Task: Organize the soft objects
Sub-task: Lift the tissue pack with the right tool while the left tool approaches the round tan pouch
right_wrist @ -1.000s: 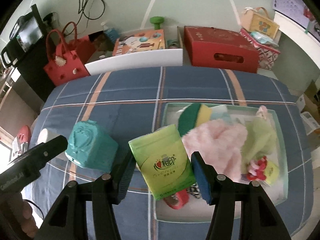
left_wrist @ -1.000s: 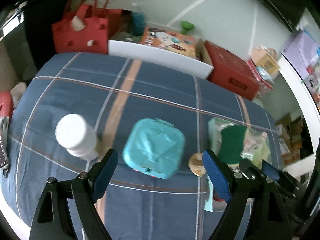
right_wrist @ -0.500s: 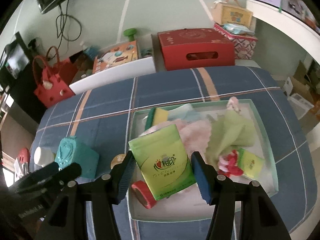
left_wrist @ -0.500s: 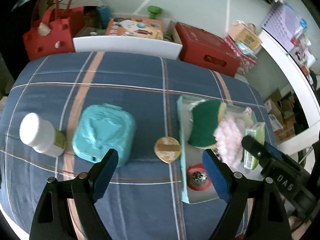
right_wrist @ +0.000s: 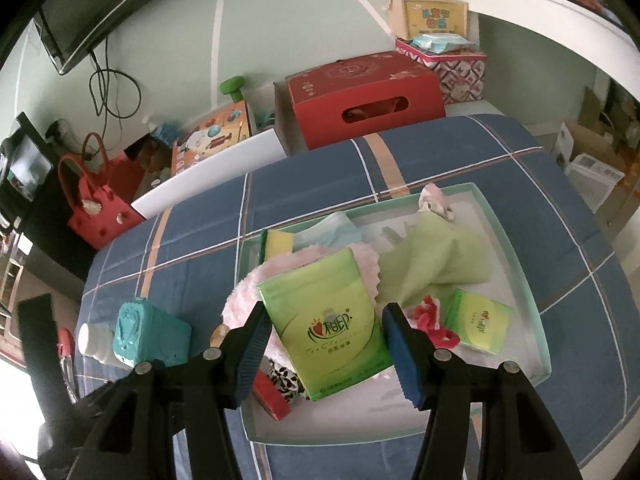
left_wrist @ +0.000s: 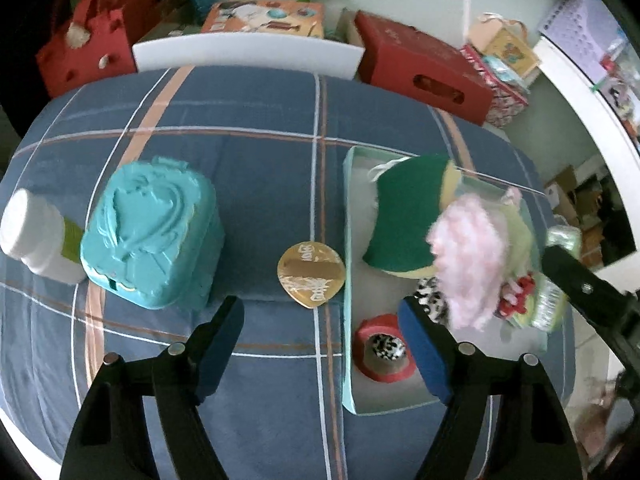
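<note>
The right gripper (right_wrist: 326, 344) holds a green tissue pack (right_wrist: 326, 322) clamped upright between its blue pads, suspended above the near-left part of the pale green tray (right_wrist: 516, 248), which has dropped further below the fingers over the past second as the pack was carried upward. Beyond the fingertips lie the soft goods already gathered: a pink fluffy cloth (right_wrist: 248, 292) directly behind and beneath the pack, a light green cloth (right_wrist: 436, 256) ahead and to the right, a smaller green tissue pack (right_wrist: 478, 322) just right of the right pad, and a yellow-and-green sponge (right_wrist: 276, 240) farther ahead to the left. The left gripper (left_wrist: 320, 338), fingers spread wide and holding nothing, has swung rightward in that time; its right pad now hangs over the tray's near-left corner beside a red tape roll (left_wrist: 382, 348), with a gold leaf-shaped tag (left_wrist: 311, 274) on the plaid cloth (left_wrist: 260, 160) ahead between the fingers. A teal case (left_wrist: 152, 232) and a white-capped bottle (left_wrist: 34, 232) sit ahead and left of the left pad, outside the tray. The lift appears to signal that the pack is being repositioned or taken out of the tray rather than set down, while the empty left gripper looks to be closing in on the tray, possibly for the tape roll.
</note>
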A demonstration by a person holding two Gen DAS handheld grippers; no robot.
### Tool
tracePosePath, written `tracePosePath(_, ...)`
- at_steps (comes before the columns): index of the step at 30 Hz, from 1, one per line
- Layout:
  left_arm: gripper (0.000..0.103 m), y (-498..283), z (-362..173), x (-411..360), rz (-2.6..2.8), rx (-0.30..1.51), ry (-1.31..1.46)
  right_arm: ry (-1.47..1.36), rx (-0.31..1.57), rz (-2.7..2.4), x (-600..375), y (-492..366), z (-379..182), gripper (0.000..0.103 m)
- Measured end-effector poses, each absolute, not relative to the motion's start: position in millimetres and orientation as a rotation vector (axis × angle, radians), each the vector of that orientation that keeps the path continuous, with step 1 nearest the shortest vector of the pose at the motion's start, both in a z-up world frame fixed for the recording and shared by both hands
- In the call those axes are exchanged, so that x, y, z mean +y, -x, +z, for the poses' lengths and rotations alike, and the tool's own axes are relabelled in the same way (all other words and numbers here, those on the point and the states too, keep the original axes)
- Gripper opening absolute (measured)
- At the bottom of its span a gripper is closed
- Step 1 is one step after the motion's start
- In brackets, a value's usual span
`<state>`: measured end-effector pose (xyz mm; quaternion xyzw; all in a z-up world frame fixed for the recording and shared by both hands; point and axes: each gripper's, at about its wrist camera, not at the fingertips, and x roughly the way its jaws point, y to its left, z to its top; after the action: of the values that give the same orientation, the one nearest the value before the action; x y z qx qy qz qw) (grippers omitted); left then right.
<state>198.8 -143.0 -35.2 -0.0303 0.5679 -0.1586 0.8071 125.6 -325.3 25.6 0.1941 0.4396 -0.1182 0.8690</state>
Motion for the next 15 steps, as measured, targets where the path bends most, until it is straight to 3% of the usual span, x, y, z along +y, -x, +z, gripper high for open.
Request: tracePosePath(15, 0.056, -213.7, -69.0, -117.7, -0.167, 1.265, 0.263, -0.415, 0.92, -0.246, -327.7, -126.2, 23.8, 0.06)
